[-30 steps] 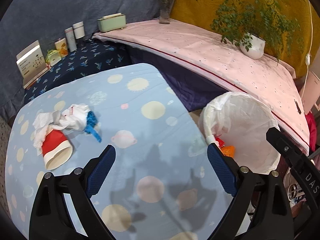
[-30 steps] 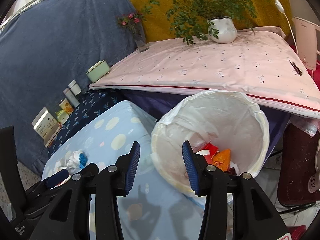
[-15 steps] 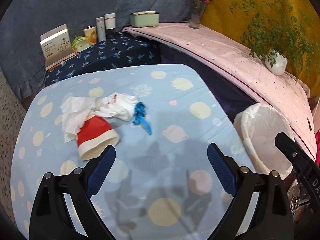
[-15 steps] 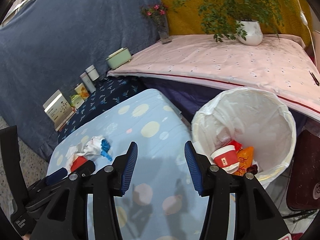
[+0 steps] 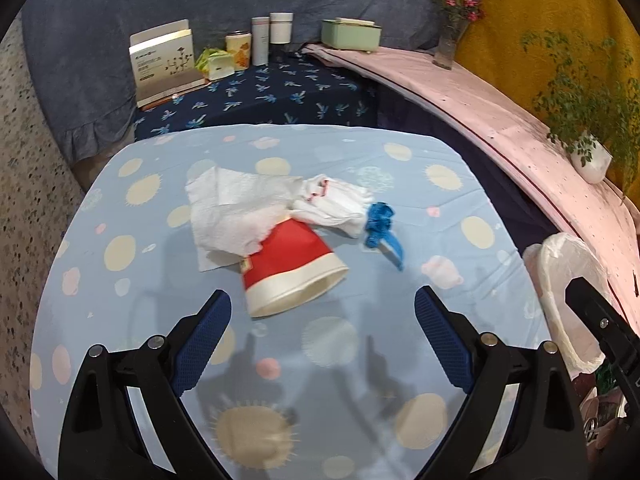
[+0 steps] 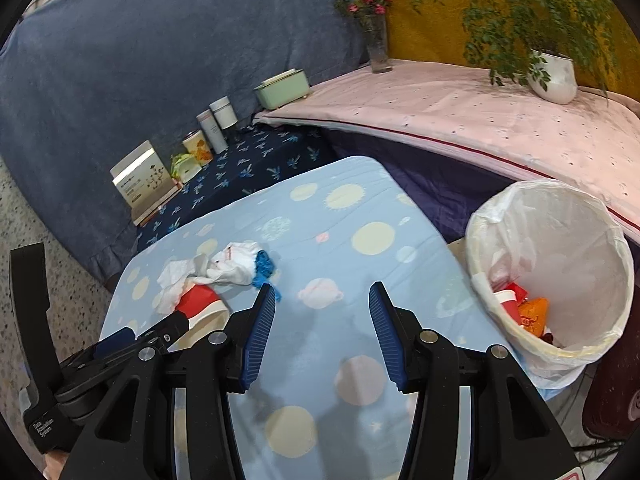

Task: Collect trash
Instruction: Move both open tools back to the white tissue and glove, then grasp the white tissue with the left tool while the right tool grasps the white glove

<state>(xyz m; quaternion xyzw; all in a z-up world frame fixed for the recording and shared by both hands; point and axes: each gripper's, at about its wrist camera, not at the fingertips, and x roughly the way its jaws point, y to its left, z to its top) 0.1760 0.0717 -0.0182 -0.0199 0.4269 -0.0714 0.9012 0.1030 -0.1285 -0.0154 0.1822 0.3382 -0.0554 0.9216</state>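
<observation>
A red and white paper cup (image 5: 292, 270) lies on its side on the light blue dotted table (image 5: 400, 352). Crumpled white tissue (image 5: 236, 212), a white wrapper (image 5: 336, 204) and a blue scrap (image 5: 382, 228) lie just behind it. My left gripper (image 5: 322, 320) is open and empty, just in front of the cup's mouth. My right gripper (image 6: 322, 316) is open and empty above the table, right of the pile; the cup (image 6: 198, 300) shows at its left. A white-lined trash bin (image 6: 556, 276) with red and orange trash inside stands off the table's right edge.
A dark blue shelf (image 5: 260, 92) behind the table holds a box, tins and bottles. A pink-covered ledge (image 6: 480, 116) carries a green box, a flower vase and a potted plant (image 6: 554, 76). The left gripper's body (image 6: 100, 360) sits low left in the right wrist view.
Both grippers have swung left, away from the bin and toward the trash pile. The left gripper is now close in front of the cup. Both stay open.
</observation>
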